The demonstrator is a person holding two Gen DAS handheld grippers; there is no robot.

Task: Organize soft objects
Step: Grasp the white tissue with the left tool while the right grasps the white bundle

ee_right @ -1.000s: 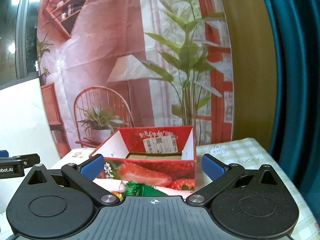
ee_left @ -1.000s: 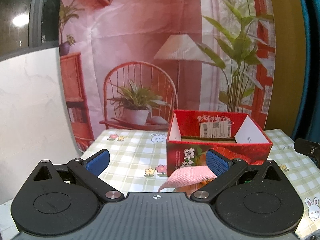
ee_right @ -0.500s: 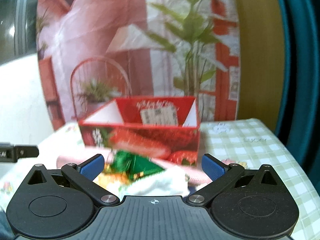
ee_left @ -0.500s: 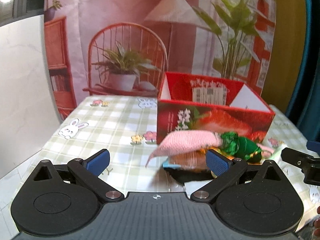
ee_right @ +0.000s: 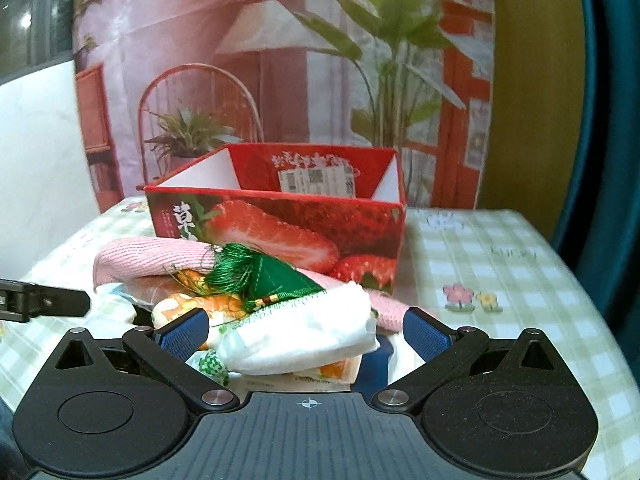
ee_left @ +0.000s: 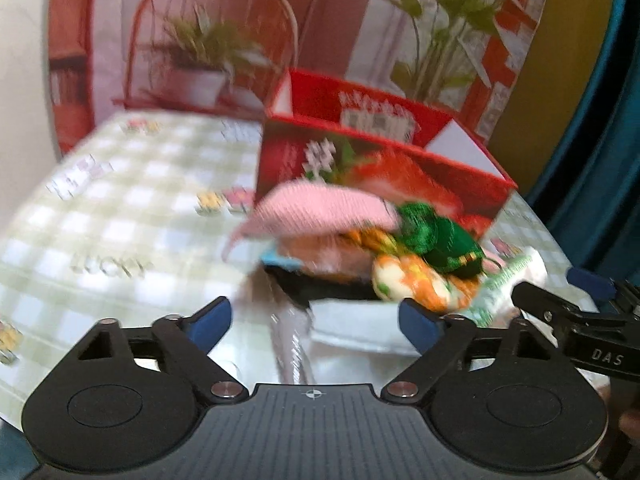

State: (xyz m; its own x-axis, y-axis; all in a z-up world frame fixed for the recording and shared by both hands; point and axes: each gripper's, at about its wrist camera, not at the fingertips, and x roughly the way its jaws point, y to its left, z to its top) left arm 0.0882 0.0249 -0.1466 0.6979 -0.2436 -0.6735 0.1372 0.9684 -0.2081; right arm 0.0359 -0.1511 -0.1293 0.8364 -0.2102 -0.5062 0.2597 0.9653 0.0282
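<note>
A pile of soft things lies in front of an open red strawberry box [ee_left: 380,168] [ee_right: 280,224]. On top are a pink knitted cloth [ee_left: 320,212] [ee_right: 156,260], a green tasselled pouch [ee_left: 440,236] [ee_right: 264,280], an orange-and-white soft piece [ee_left: 412,284] [ee_right: 192,308] and a white cloth roll [ee_right: 304,332] [ee_left: 508,280]. My left gripper [ee_left: 316,320] is open and empty, just short of the pile. My right gripper [ee_right: 306,328] is open, its fingers on either side of the white roll; it shows at the right of the left wrist view [ee_left: 560,312].
The table has a green checked cloth [ee_left: 120,216] [ee_right: 500,280] with flower and rabbit prints. A printed backdrop of a chair and plants hangs behind the box. A teal curtain [ee_right: 608,120] hangs at the right.
Both grippers have come down and forward toward the pile. The pile now fills the near view, and the white roll lies between the right fingers. The left view is motion-blurred.
</note>
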